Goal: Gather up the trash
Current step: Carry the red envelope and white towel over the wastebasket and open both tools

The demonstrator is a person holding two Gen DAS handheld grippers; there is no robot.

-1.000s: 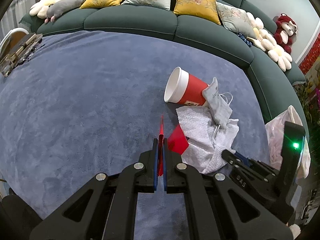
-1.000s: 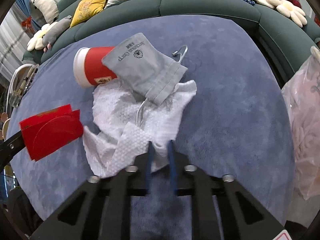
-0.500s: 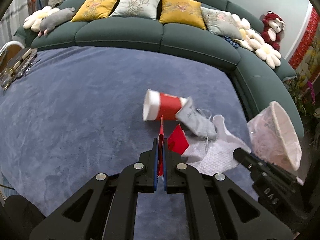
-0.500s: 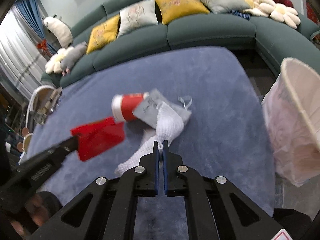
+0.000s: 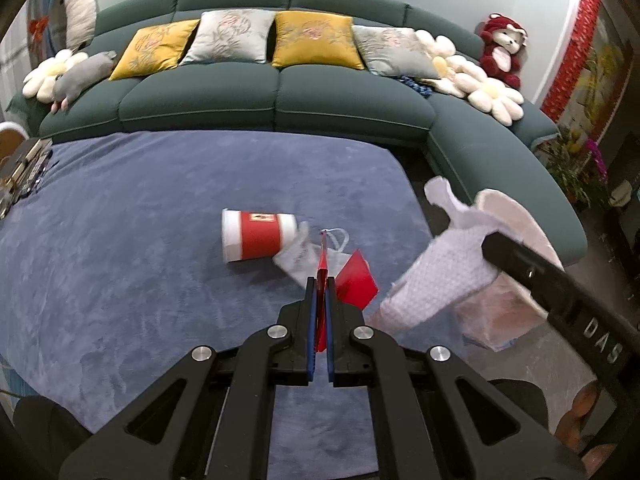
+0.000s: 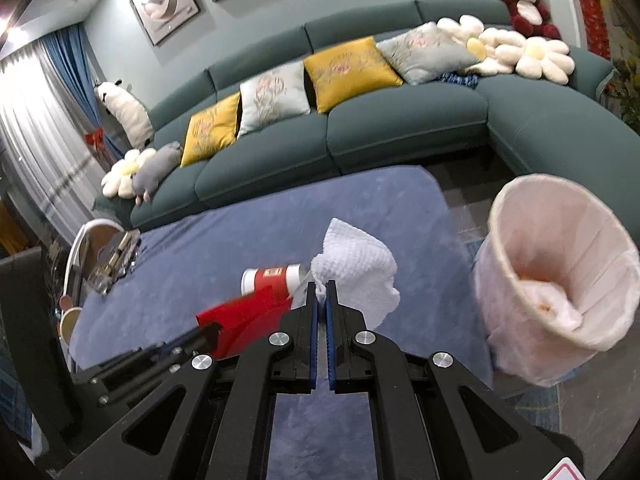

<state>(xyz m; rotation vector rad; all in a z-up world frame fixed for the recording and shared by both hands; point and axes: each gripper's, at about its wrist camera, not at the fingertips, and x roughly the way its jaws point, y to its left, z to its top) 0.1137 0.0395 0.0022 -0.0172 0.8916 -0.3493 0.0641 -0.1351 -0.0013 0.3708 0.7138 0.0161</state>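
My left gripper point(image 5: 320, 280) is shut on a red paper envelope point(image 5: 356, 282), held above the blue-covered table point(image 5: 140, 248). That envelope point(image 6: 244, 316) shows at the lower left of the right wrist view, in the left gripper point(image 6: 214, 330). My right gripper point(image 6: 321, 286) is shut on a white paper towel point(image 6: 356, 268), lifted off the table; the towel point(image 5: 432, 280) hangs at the right of the left wrist view. A red paper cup point(image 5: 256, 236) lies on its side beside a grey pouch point(image 5: 298, 258). A lined trash bin point(image 6: 560, 276) stands right of the table.
A green sectional sofa point(image 5: 280, 96) with cushions and plush toys curves behind the table and along its right side. Small objects point(image 5: 24, 168) sit at the table's far left edge, near a chair point(image 6: 86, 240). Plants point(image 5: 576, 164) stand at the far right.
Both grippers have risen. The right gripper closed on the paper towel and lifted it off the table, pulling it from under the pouch; the cup rolled. The bin has come into view.
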